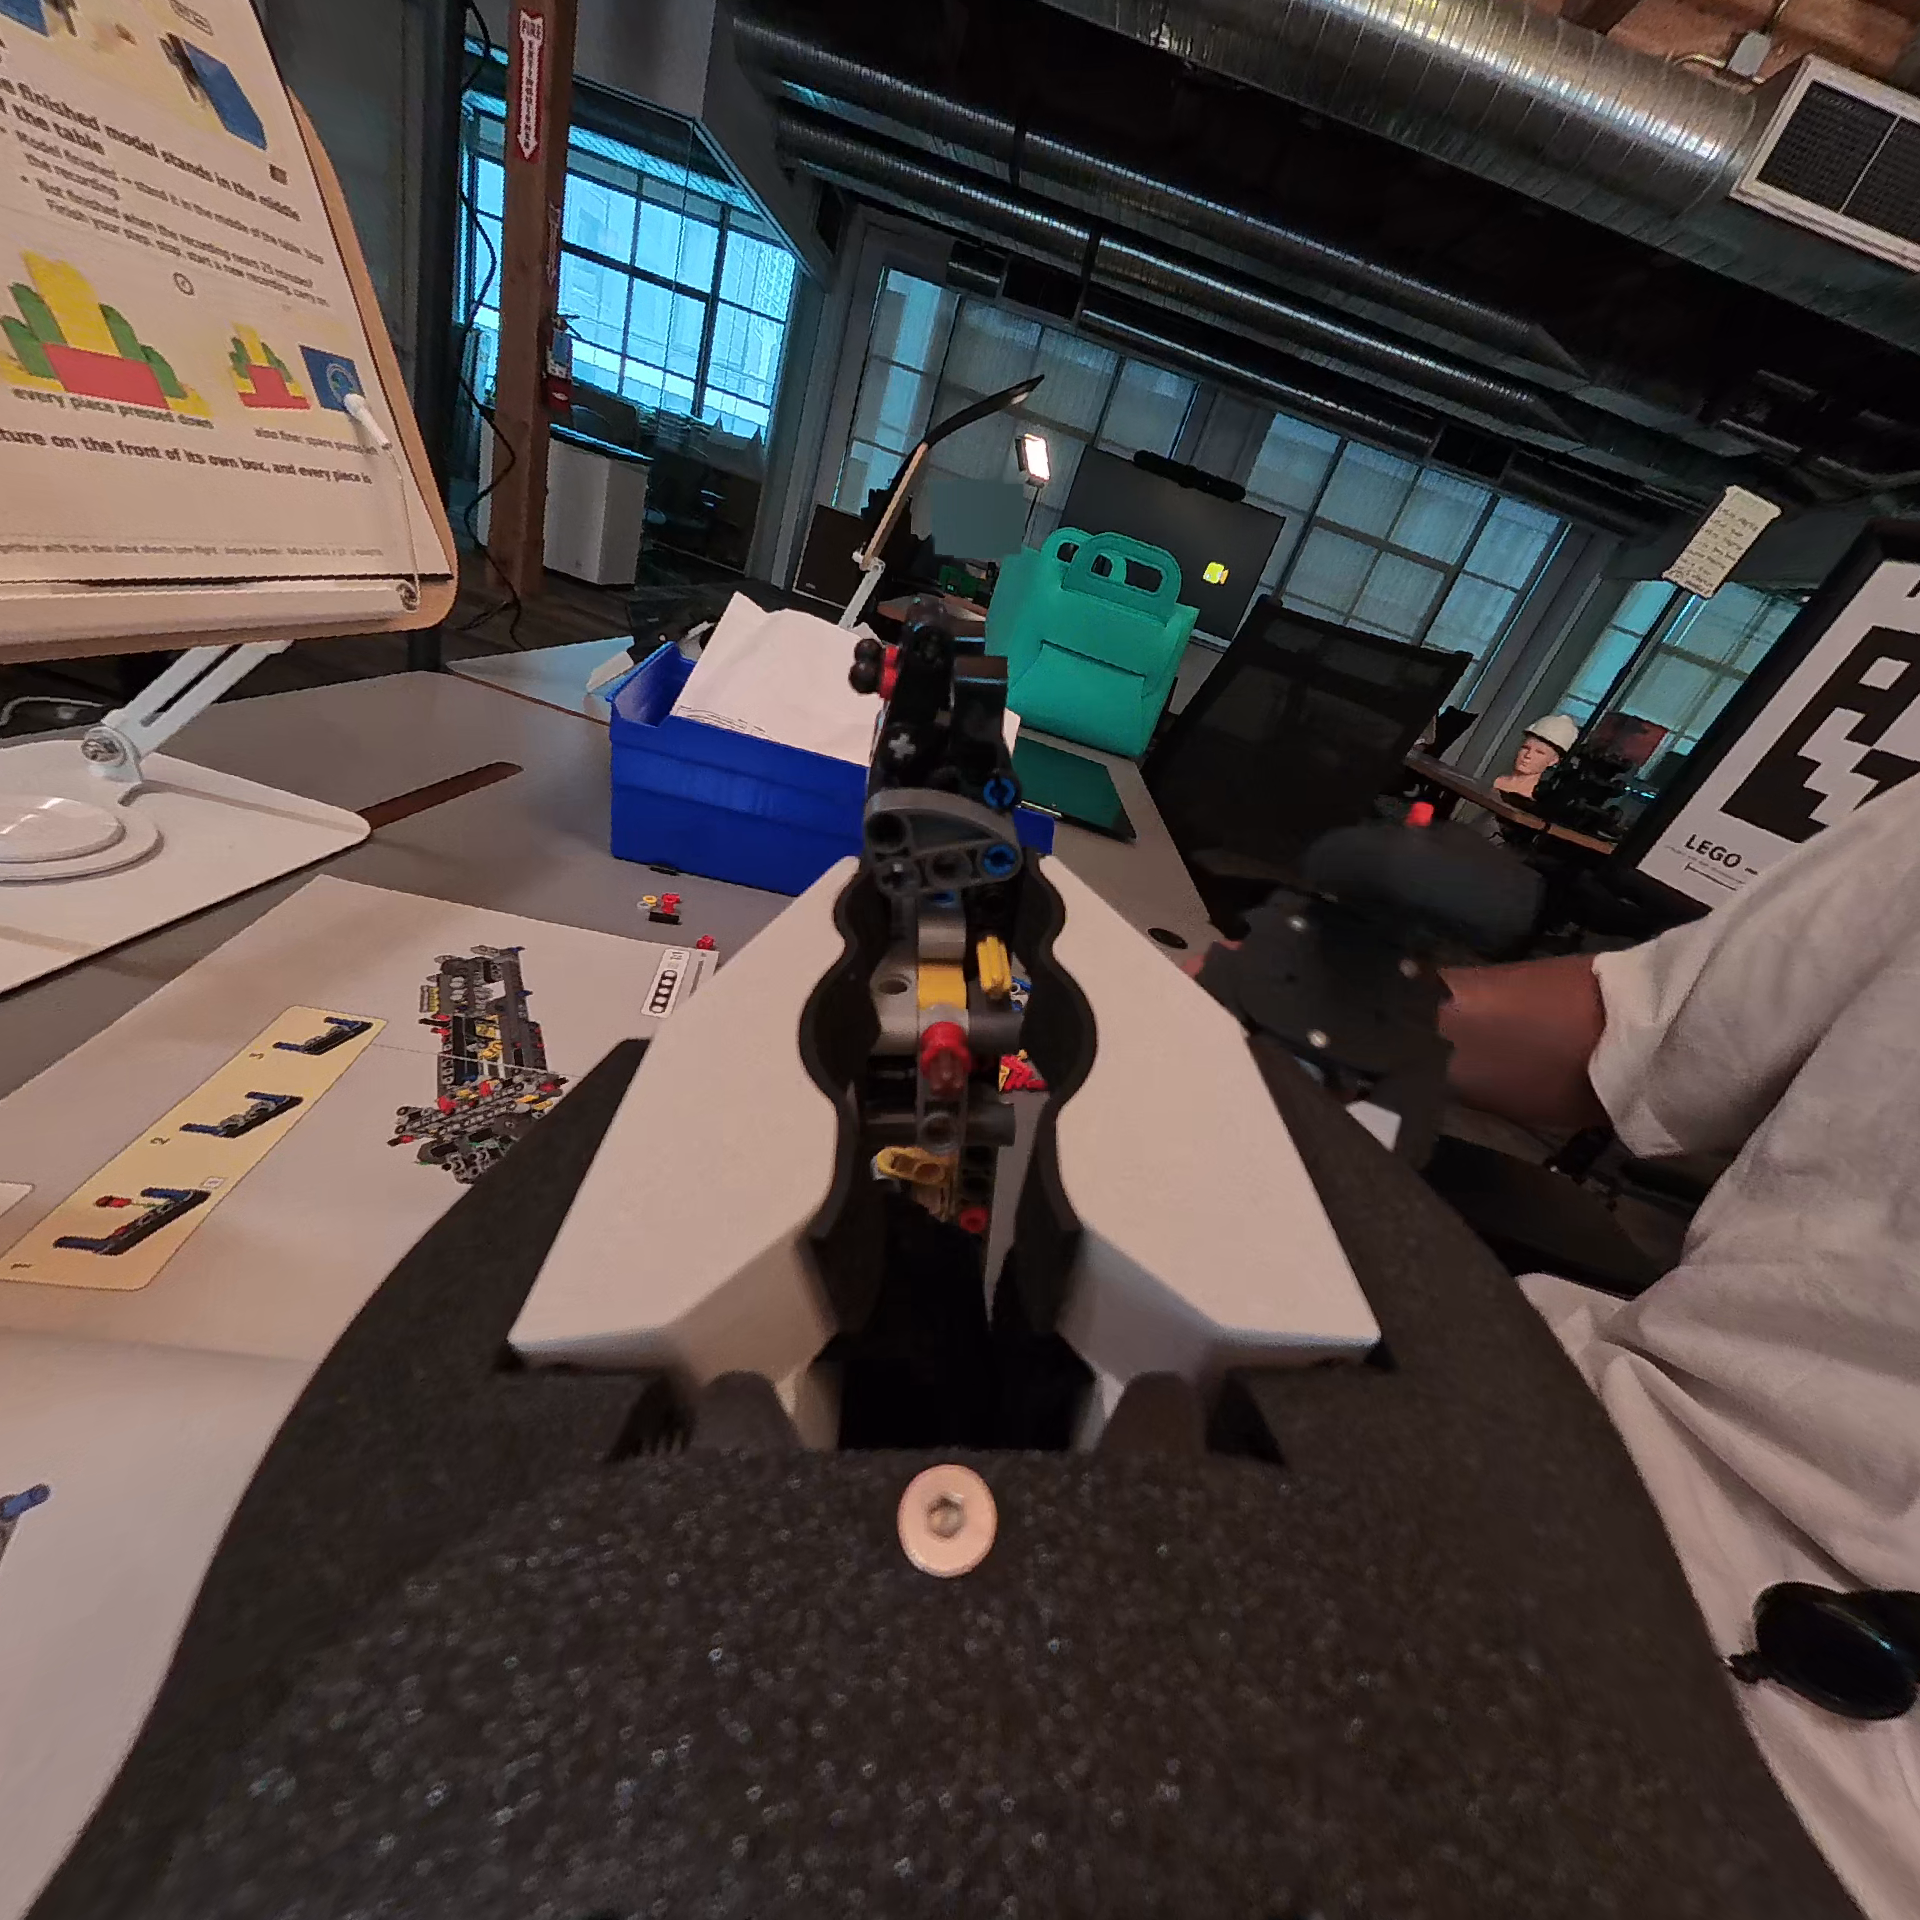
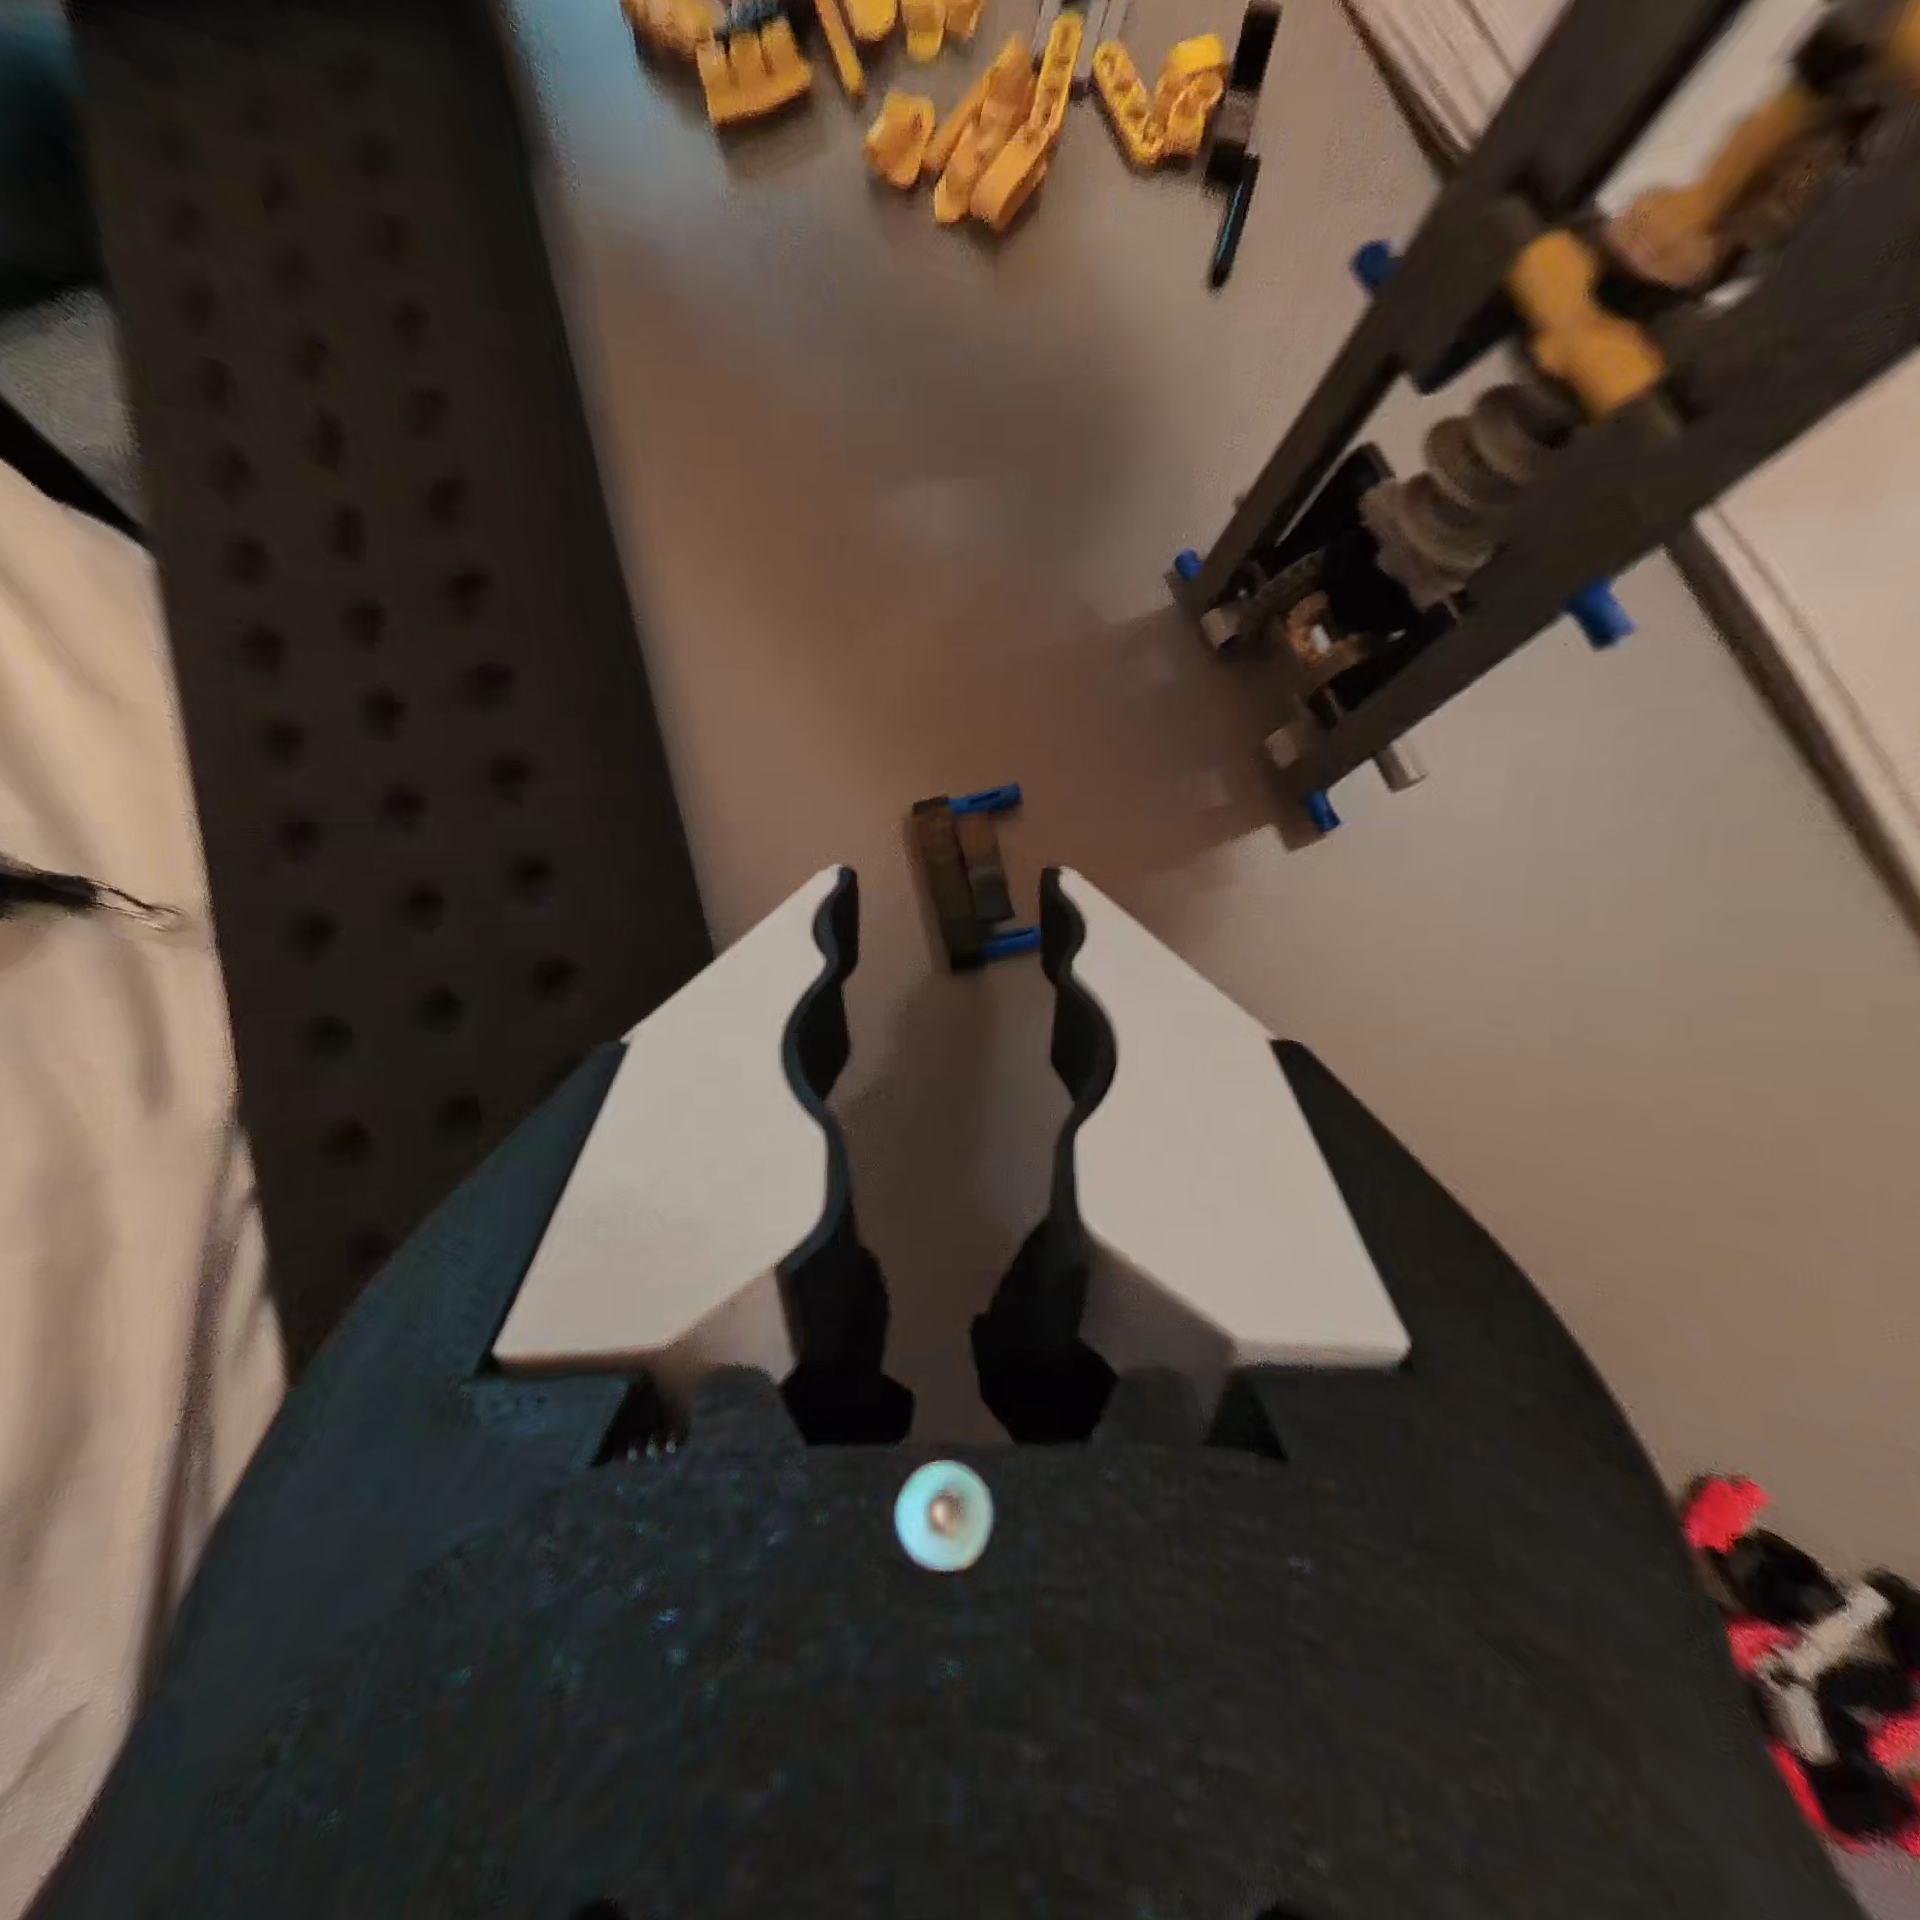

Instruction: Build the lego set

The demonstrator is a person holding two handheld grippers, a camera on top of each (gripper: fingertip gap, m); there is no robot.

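My left gripper (image 1: 940, 883) is shut on a long black and grey lego frame (image 1: 940, 790) with red, yellow and blue pins, held end-on and raised above the table. The same frame shows in the right wrist view (image 2: 1475, 499), slanting down from the upper right with its lower end close to the table. My right gripper (image 2: 948, 883) is open, pointing down at the table. A small black piece with two blue pins (image 2: 966, 883) lies on the table just past its fingertips, between the jaws' line.
A heap of yellow parts (image 2: 997, 94) lies farther off. Red and black parts (image 2: 1808, 1642) sit at lower right. An instruction booklet (image 1: 312, 1091), a blue bin (image 1: 727, 790) and a stand with a printed sheet (image 1: 187, 312) are on the left. A person's arm (image 1: 1527, 1039) is at right.
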